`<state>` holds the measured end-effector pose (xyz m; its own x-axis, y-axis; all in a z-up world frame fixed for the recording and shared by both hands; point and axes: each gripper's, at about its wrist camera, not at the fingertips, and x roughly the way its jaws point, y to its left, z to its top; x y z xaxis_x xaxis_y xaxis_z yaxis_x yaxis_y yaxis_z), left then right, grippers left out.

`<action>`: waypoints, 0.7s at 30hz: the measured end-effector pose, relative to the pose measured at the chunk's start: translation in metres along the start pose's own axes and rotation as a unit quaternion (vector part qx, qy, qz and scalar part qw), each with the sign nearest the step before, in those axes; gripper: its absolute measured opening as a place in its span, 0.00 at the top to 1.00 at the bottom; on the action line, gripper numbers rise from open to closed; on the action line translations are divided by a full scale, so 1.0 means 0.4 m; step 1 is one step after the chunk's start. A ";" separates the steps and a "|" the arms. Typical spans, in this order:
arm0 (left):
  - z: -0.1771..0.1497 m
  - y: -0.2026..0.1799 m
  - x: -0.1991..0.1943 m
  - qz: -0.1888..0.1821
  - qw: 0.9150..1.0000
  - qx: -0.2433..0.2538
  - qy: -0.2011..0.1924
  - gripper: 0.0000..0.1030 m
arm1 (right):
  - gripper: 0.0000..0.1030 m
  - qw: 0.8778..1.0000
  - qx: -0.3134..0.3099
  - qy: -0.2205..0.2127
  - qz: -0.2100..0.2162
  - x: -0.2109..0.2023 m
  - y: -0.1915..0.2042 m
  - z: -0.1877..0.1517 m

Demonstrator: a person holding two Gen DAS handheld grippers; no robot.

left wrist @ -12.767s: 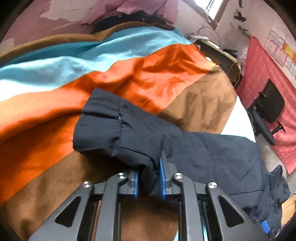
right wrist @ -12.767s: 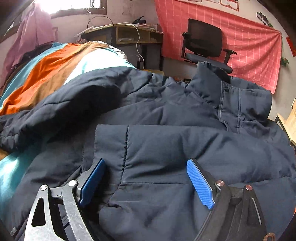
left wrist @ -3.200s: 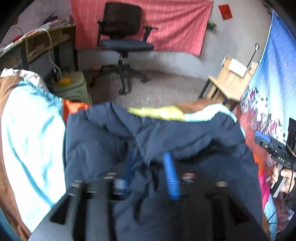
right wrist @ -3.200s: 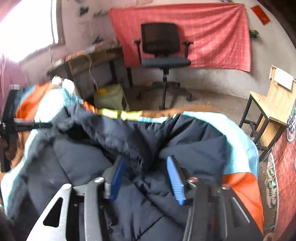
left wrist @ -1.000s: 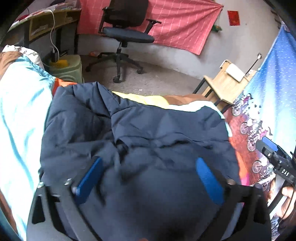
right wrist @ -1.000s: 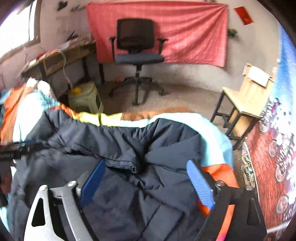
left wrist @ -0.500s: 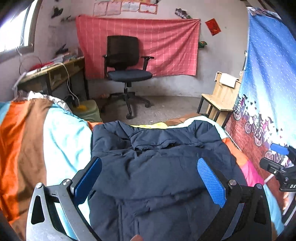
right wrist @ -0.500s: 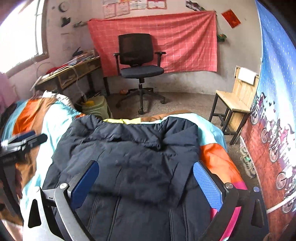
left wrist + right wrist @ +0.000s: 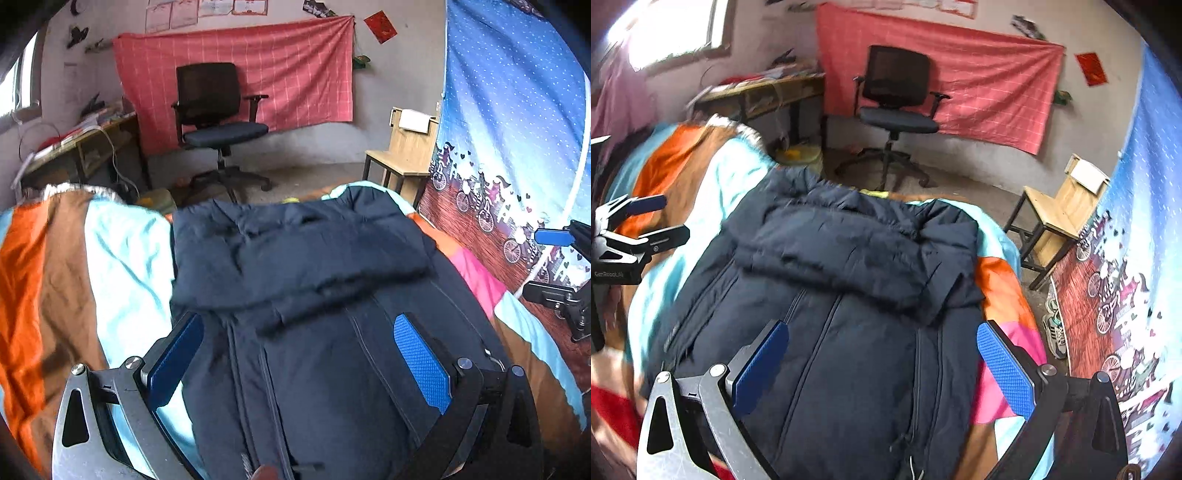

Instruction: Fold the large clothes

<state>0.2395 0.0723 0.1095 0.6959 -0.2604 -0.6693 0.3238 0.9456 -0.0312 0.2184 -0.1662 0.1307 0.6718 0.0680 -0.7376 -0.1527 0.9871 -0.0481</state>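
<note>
A dark navy padded jacket [image 9: 314, 332] lies flat on the striped bedspread [image 9: 74, 280], its far end folded back over the body. It also shows in the right wrist view [image 9: 849, 314]. My left gripper [image 9: 295, 354] is open and empty, held above the jacket's near part. My right gripper [image 9: 882, 365] is open and empty too, above the jacket. The right gripper shows at the right edge of the left wrist view [image 9: 561, 266], and the left gripper at the left edge of the right wrist view [image 9: 631, 229].
A black office chair [image 9: 218, 122] stands on the floor beyond the bed before a red cloth on the wall [image 9: 258, 66]. A desk [image 9: 764, 92] is at the back left, a wooden chair [image 9: 1060, 206] at the right, shoes [image 9: 1054, 328] beside the bed.
Both grippers let go of the jacket's far end after folding it over, opened wide and drew back and up. The jacket now lies still.
</note>
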 end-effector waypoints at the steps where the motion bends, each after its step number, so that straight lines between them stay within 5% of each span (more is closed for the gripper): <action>1: -0.024 -0.004 0.006 -0.004 1.000 -0.005 0.006 0.02 | 0.00 1.000 -0.006 0.005 0.003 -0.002 0.007 -0.010; 10: -0.226 -0.043 0.019 0.006 0.999 -0.015 0.040 0.02 | 0.00 0.994 -0.093 0.039 0.049 0.023 0.070 -0.159; 21: -0.416 -0.112 0.009 0.017 0.995 0.020 0.094 0.02 | 0.00 0.980 -0.142 0.112 0.080 0.151 0.042 -0.438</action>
<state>0.1209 0.0616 -0.0151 0.5753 -0.1845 -0.7969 0.3313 0.9433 0.0208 0.1295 -0.1709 -0.0327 0.4519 0.1547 -0.8785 -0.4604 0.8840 -0.0811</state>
